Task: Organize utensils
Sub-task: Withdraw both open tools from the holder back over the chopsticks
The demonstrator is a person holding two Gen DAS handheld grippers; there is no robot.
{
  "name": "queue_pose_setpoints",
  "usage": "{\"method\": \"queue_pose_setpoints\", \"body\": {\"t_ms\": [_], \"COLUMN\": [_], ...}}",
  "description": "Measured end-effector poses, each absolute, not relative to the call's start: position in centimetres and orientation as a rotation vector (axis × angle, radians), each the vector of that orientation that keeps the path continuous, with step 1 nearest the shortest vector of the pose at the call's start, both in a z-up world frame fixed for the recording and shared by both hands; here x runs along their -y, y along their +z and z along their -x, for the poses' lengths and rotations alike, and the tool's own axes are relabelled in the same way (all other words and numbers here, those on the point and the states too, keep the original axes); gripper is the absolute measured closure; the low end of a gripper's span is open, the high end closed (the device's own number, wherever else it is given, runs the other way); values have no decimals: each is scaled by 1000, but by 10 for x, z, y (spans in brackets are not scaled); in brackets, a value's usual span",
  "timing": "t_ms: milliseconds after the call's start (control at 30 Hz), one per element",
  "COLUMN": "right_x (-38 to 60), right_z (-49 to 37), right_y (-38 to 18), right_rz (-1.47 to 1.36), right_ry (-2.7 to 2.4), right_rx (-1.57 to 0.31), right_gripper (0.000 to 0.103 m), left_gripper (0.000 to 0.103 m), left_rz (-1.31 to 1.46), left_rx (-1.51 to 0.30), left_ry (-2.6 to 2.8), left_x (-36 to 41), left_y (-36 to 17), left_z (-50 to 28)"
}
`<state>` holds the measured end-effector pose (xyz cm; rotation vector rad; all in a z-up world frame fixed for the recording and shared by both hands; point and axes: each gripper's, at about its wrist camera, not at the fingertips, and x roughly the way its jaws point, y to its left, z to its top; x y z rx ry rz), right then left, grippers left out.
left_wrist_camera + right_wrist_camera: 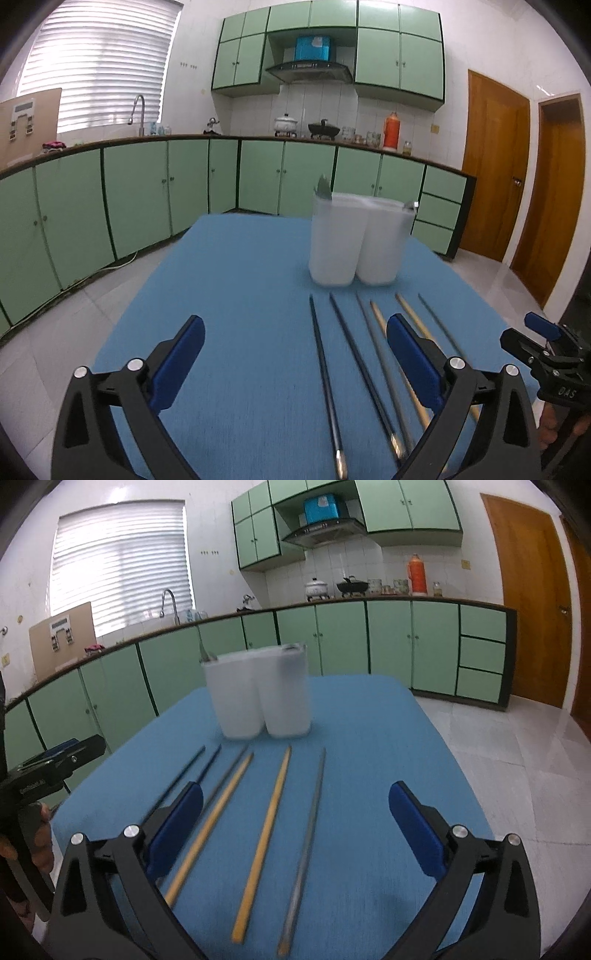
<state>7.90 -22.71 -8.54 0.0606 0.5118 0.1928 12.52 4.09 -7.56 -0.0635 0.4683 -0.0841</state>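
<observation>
This is a home kitchen. Green cabinets (184, 192) are running along the wall under a dark counter (332, 600), with more hanging above beside a range hood (310, 70). A faucet (138, 110) is curving over the sink by the blinds (107, 62). A white pot (317, 588), a wok (352, 586) and an orange thermos (417, 574) are sitting near the stove, and wooden doors (495, 162) are standing on the right.

I see a kitchen — pale green cabinets (140, 199) under a dark counter, a blinded window (122, 561) glowing white, wooden doors (495, 166), glossy white floor tiles (517, 775) — tiled walls.
</observation>
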Motion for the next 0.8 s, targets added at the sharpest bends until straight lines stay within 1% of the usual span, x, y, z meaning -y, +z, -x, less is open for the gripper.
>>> {"method": "queue_pose_setpoints", "body": {"t_ms": [233, 300, 600, 667, 700, 733, 800], "right_x": [232, 230, 232, 227, 224, 222, 220], "right_z": [-53, -45, -26, -22, -21, -20, -17], "right_y": [-107, -113, -128, -129, -131, -133, -137], "right_rz": [-27, 3, -21, 2, 18, 26, 31], "right_ry": [127, 115, 100, 94, 94, 97, 100], "right_rx": [-523, -524, -506, -494, -492, -494, -491], "right_gripper": [5, 5, 6, 13, 22, 28, 31], "left_gripper": [6, 6, 6, 6, 6, 6, 6], "left_rz": [17, 14, 3, 5, 6, 8, 10], "left_rx": [-495, -501, -492, -494, -495, -497, -505], "left_ry": [-50, -44, -35, -35, -35, -36, -39], "left_x": [-37, -37, -33, -33, -33, -33, -32], "left_y": [-101, -105, -116, -119, -119, -121, -123], "left_z": [-97, -90, -66, -62, -62, -60, -59]}}
